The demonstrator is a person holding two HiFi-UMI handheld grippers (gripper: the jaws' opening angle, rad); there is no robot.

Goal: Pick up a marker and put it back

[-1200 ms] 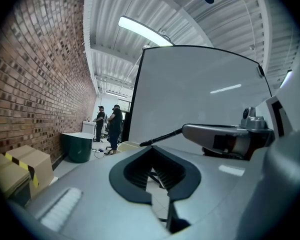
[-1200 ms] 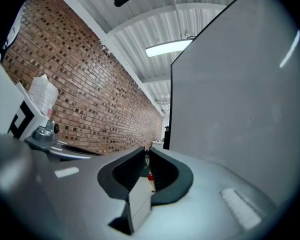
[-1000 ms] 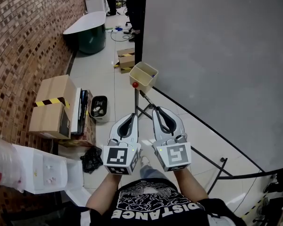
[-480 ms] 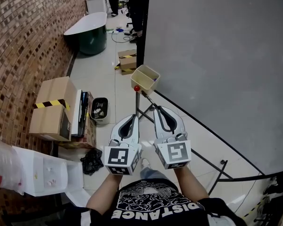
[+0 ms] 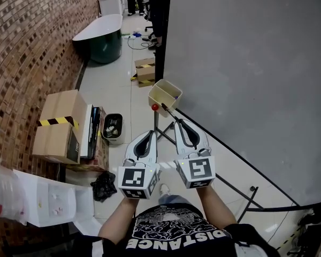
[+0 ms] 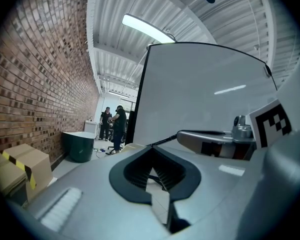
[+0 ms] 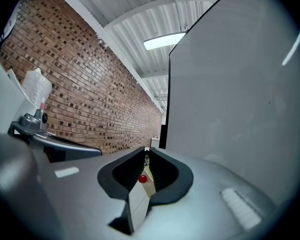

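A small beige tray (image 5: pixel 165 96) hangs at the lower corner of the whiteboard (image 5: pixel 246 63), with a red knob (image 5: pixel 155 107) just under it. A speck of blue shows inside the tray; I cannot make out a marker. My left gripper (image 5: pixel 150 133) and right gripper (image 5: pixel 179 123) are side by side, short of the tray and pointing at it. Both are shut with nothing between the jaws. In the right gripper view the red knob (image 7: pixel 142 179) and the tray (image 7: pixel 149 185) sit straight ahead, between the jaw arms. The left gripper view shows the right gripper (image 6: pixel 215 141) alongside.
Cardboard boxes (image 5: pixel 61 125) and a small bin (image 5: pixel 112 126) stand along the brick wall at left. A dark green tub (image 5: pixel 101 36) and people (image 5: pixel 150 4) are farther down the aisle. The whiteboard's black stand legs (image 5: pixel 246 197) cross the tiled floor at right.
The tray and red knob have come closer to the gripper tips as both grippers drift forward. The right gripper is slightly higher. Both jaws stay shut.
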